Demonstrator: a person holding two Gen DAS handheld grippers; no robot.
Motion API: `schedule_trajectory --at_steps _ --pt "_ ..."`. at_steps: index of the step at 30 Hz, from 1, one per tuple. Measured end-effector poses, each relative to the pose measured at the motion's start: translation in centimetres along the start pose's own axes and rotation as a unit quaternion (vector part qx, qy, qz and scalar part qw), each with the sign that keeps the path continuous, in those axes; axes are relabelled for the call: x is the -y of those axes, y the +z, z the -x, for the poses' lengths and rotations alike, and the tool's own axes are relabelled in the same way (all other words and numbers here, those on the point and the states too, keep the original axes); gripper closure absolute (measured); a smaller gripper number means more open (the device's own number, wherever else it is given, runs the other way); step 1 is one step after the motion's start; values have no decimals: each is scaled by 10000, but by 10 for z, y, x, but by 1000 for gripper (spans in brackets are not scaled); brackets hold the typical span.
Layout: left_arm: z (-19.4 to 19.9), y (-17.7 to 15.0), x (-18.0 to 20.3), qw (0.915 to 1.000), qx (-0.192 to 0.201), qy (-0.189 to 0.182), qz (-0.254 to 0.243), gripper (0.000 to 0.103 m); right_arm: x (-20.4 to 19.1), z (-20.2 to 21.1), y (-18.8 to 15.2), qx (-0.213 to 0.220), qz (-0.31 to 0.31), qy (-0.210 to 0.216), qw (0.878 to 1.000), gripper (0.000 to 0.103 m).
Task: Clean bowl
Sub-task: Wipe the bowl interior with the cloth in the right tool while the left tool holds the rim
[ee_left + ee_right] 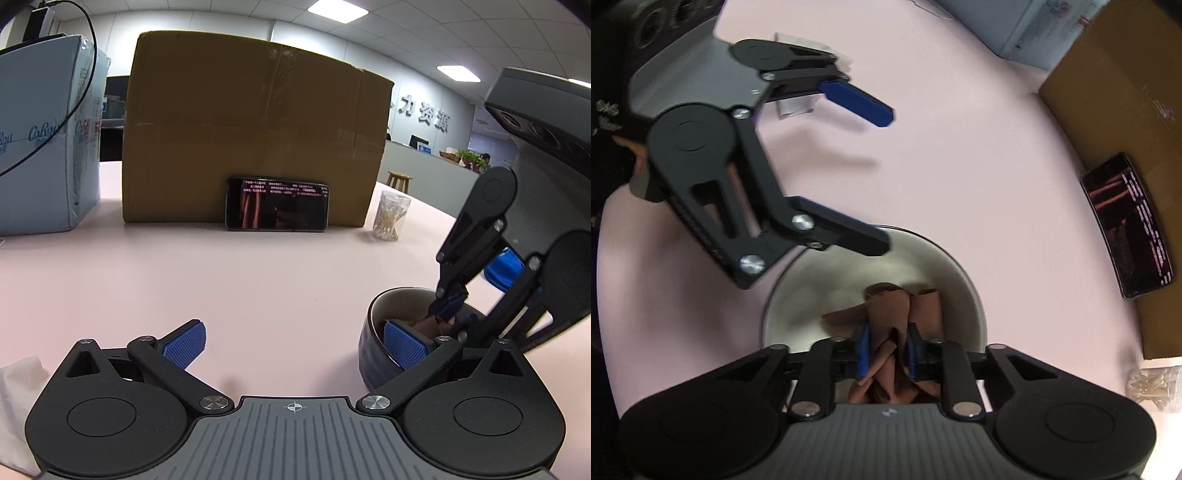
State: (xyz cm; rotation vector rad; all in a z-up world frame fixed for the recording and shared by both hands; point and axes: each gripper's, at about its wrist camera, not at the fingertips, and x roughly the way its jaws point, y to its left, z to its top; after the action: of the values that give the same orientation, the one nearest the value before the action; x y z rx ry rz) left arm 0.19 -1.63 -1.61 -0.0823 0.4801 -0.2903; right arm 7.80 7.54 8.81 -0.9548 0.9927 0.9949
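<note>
The bowl [875, 295] sits on the pink table [960, 147]; the right gripper [886, 354] reaches down into it, fingers pinched on a brown cloth [905, 310] — wiping seems under way; the left gripper [291, 343] gapes wide, one finger inside the bowl's rim — next, probably sweep round the wall.

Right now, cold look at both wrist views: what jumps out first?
The right gripper, pointing steeply down into the bowl, its jaws shut on a bunched brown cloth. The left gripper has its jaws wide apart, one finger at the bowl's rim, the other over bare pink table. Behind stands a big cardboard box with a lit phone leaning against its front.
</note>
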Motion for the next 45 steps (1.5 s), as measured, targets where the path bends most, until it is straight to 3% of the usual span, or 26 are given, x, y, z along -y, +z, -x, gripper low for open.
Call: schedule_trajectory --at_steps 10,12,14,17,20,21,34,38,45 --pt "2 0 2 10000 26 28 -31 0 0 4 0 -157 798 298 9962 78" --pt "2 -1 2 10000 22 20 -21 0 -3 7 -2 -128 975 325 9946 62" --pt "2 0 2 10000 22 17 -16 0 -5 12 -5 -61 1182 313 9925 54" --pt "3 0 1 10000 31 22 -18 0 -1 17 -8 -25 1156 362 9926 59" --pt "4 -1 2 10000 49 35 -32 0 8 13 -9 -140 1071 377 9934 83" --pt "4 -1 2 10000 46 32 -30 0 11 11 -9 -183 1068 346 9935 87" --pt "5 -2 1 10000 0 36 -40 0 1 6 1 293 1459 603 9870 89" --pt "5 -2 1 10000 -2 31 -42 0 -7 18 -11 375 1586 696 9842 90" --pt "5 -2 3 10000 7 48 -72 0 -2 16 -5 118 1602 654 9849 89"
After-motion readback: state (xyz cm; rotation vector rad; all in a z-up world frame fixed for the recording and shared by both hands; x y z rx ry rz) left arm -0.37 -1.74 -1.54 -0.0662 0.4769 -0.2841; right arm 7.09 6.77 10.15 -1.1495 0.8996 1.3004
